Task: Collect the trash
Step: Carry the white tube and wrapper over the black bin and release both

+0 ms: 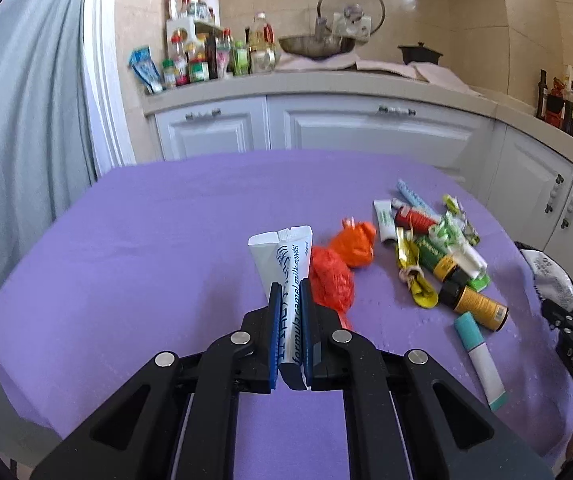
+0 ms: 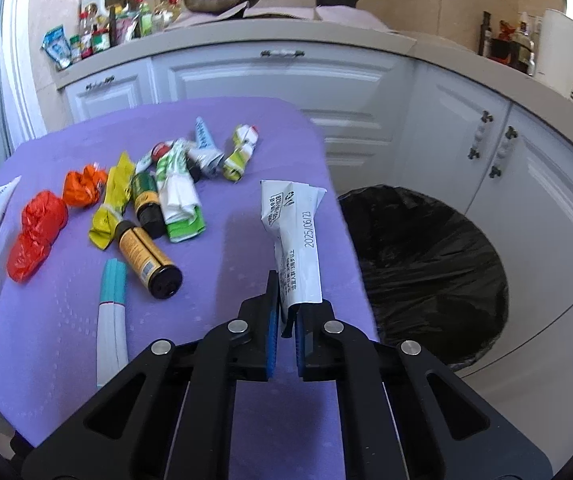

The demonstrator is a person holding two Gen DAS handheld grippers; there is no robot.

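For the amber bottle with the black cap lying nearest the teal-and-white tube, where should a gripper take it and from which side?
Probably across the middle of the amber bottle, on its yellow label, coming from above with fingers either side of its length. It lies flat on the purple cloth, so its round sides are exposed; the teal-and-white tube lies close beside it.

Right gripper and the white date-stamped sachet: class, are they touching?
Touching. The right wrist view shows the right gripper shut on the white date-stamped sachet, blue pads pinching its lower end.

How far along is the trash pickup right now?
Nothing visible in the bin yet. In hand: left gripper shut on a milk powder sachet, right gripper on a white wrapper. Left on the purple cloth: orange bags, bottles, wrappers.
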